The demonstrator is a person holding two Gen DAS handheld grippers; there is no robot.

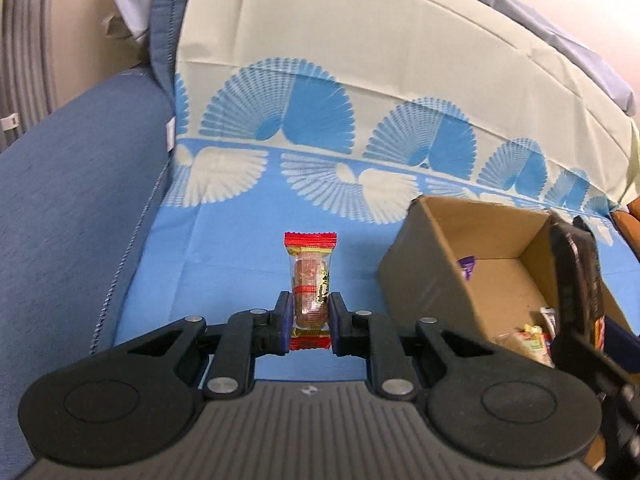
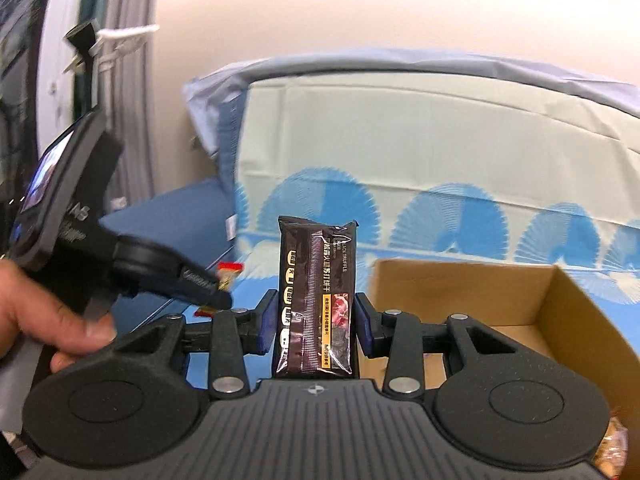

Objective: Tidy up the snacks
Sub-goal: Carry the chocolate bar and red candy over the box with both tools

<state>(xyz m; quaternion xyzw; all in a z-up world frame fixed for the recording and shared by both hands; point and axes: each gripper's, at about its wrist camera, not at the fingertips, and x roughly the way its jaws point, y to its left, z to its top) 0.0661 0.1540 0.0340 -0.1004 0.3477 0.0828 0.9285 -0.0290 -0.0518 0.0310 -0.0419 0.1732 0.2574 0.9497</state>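
Note:
My left gripper (image 1: 309,326) is shut on a small red-ended clear snack packet (image 1: 310,280), held upright above the blue patterned cloth (image 1: 224,240). My right gripper (image 2: 316,328) is shut on a dark brown cracker pack (image 2: 316,296), held upright beside the open cardboard box (image 2: 568,308). The box (image 1: 420,264) lies to the right in the left wrist view, with a purple wrapper (image 1: 467,267) and several snacks (image 1: 528,340) inside. The right gripper with its dark pack (image 1: 576,288) shows over the box. The left gripper (image 2: 168,276) and the person's hand (image 2: 48,316) show at the left of the right wrist view.
A blue sofa arm (image 1: 72,208) lies to the left. A cream and blue cloth covers the sofa back (image 1: 360,48). A wall (image 2: 360,12) stands behind, with a door frame and white ties (image 2: 120,36) at the far left.

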